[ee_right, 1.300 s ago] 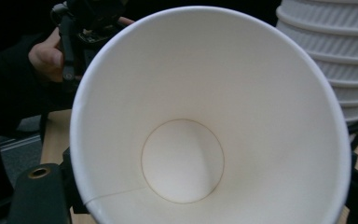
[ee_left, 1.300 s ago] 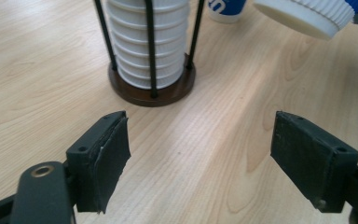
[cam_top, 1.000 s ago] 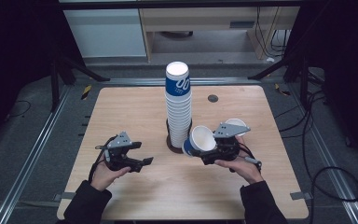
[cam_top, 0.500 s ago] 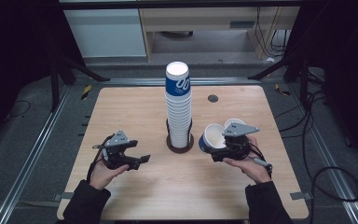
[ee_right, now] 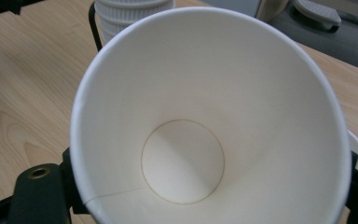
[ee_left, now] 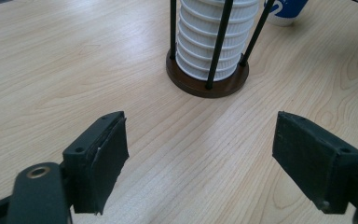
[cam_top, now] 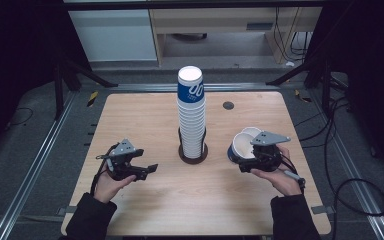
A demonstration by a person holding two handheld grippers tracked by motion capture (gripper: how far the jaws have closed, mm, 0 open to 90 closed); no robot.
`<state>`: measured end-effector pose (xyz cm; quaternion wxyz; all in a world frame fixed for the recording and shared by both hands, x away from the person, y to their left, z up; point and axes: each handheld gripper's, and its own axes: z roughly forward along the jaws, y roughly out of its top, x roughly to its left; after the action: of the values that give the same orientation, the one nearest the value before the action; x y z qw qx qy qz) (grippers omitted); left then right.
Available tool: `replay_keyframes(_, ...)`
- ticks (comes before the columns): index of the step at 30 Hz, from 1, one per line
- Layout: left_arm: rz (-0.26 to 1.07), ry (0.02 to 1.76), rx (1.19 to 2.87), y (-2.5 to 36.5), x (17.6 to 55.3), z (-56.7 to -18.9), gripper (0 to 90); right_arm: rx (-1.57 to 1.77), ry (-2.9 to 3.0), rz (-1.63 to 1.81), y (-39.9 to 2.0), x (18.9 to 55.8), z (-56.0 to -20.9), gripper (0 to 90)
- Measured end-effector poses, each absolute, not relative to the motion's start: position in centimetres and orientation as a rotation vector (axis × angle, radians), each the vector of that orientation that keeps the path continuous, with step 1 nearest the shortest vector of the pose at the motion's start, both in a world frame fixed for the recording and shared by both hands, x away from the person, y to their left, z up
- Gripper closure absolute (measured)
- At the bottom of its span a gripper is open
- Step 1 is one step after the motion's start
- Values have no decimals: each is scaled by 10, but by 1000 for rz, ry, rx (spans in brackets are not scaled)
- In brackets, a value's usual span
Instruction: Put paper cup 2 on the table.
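A tall stack of white paper cups (cam_top: 191,112) (ee_left: 216,37), the top one blue-banded, stands in a dark wire holder (cam_top: 193,155) (ee_left: 207,84) at the middle of the wooden table (cam_top: 140,115). To its right, my right gripper (cam_top: 246,159) is shut on a single paper cup (cam_top: 241,146) (ee_right: 205,130), white inside and blue outside, its mouth facing up and toward the camera. A second white rim (cam_top: 252,131) shows just behind it. My left gripper (cam_top: 147,170) (ee_left: 200,154) hovers left of the stack, open, with nothing between its jaws.
A small dark round grommet (cam_top: 228,105) sits in the table top behind the right hand. Metal rails (cam_top: 45,150) and cables (cam_top: 350,190) run along both sides of the table. Bare wood lies in front of the holder.
My right gripper has carried the cup to the right, away from the stack. The left gripper has stayed where it was.
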<state>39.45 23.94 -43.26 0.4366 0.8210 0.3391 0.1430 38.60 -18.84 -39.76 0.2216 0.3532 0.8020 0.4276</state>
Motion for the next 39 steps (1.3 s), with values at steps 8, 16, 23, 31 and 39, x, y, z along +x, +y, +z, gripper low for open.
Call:
replay_keyframes(8,374,853,2037,242,393,-430,176,1040,2240,1075,-200,382,-406,193)
replay_keyframes(16,375,856,2034,244,393,-430,176,1074,2264,1027,-208,380,-417,193)
replay_keyframes(23,373,860,2039,244,394,-431,176,1084,2297,1002,-205,383,-428,192)
replay_keyframes(31,373,863,2042,244,394,-432,177,1054,2370,970,-183,392,-445,190)
replay_keyframes(39,369,865,2052,243,396,-434,177,1032,2401,961,-165,405,-453,189)
